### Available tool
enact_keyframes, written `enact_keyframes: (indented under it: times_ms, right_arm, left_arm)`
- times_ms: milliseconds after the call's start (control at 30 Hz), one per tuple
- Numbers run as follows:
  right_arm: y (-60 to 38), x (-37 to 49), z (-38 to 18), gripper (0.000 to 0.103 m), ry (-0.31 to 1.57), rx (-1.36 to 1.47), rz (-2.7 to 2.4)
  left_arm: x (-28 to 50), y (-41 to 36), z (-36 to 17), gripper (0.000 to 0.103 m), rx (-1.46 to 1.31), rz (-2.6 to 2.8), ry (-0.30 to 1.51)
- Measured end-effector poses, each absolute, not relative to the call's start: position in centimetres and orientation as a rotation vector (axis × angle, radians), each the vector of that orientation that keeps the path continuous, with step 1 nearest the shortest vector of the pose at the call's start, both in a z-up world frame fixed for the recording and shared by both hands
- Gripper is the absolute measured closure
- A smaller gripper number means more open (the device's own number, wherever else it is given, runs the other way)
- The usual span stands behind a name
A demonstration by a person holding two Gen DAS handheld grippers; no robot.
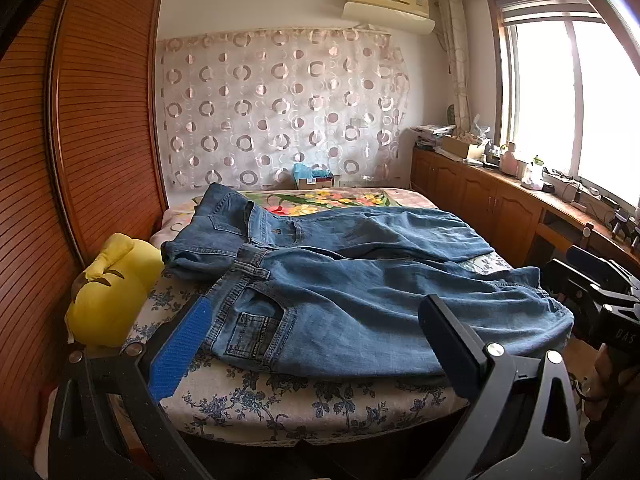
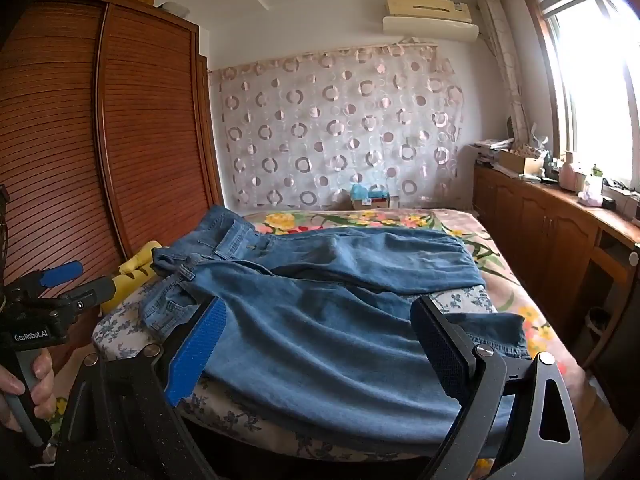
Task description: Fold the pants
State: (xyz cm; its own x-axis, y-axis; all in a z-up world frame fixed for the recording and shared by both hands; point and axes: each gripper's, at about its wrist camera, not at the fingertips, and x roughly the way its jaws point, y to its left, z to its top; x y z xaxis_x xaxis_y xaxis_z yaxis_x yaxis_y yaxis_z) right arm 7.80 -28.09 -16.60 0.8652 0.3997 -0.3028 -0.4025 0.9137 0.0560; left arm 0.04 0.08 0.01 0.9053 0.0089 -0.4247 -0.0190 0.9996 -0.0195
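A pair of blue jeans (image 1: pixel 352 300) lies spread on a floral cushion at the near end of the bed, waist to the left, legs running right; it also shows in the right wrist view (image 2: pixel 320 332). My left gripper (image 1: pixel 316 316) is open and empty, hovering just above the near leg by the waist pocket. My right gripper (image 2: pixel 320 320) is open and empty over the near leg, closer to the hem. Each gripper shows in the other's view: the right one (image 1: pixel 600 292) at the right edge, the left one (image 2: pixel 60 292) at the left edge.
A yellow plush toy (image 1: pixel 112 292) lies left of the jeans against a wooden wardrobe (image 1: pixel 92 140). The flowered bed (image 2: pixel 400 220) stretches back to a curtain-covered wall. Low wooden cabinets (image 1: pixel 480 196) with clutter run along the right under the window.
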Motion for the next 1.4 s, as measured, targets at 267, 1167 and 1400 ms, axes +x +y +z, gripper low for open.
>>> enact_keyframes:
  times_ms: [267, 1167, 1400]
  right_arm:
    - [-28.02, 7.76, -16.58, 0.009, 0.315, -0.009, 0.421]
    - [-27.99, 7.49, -16.69, 0.009, 0.308, -0.006, 0.427]
    - [-27.94, 7.49, -16.7, 0.009, 0.308, -0.006, 0.428]
  left_arm:
    - [0.07, 0.04, 0.0, 0.0, -0.022, 0.016, 0.441]
    - [0.05, 0.03, 0.01, 0.0, -0.021, 0.016, 0.44]
    - [0.04, 0.02, 0.0, 0.0, -0.021, 0.015, 0.439]
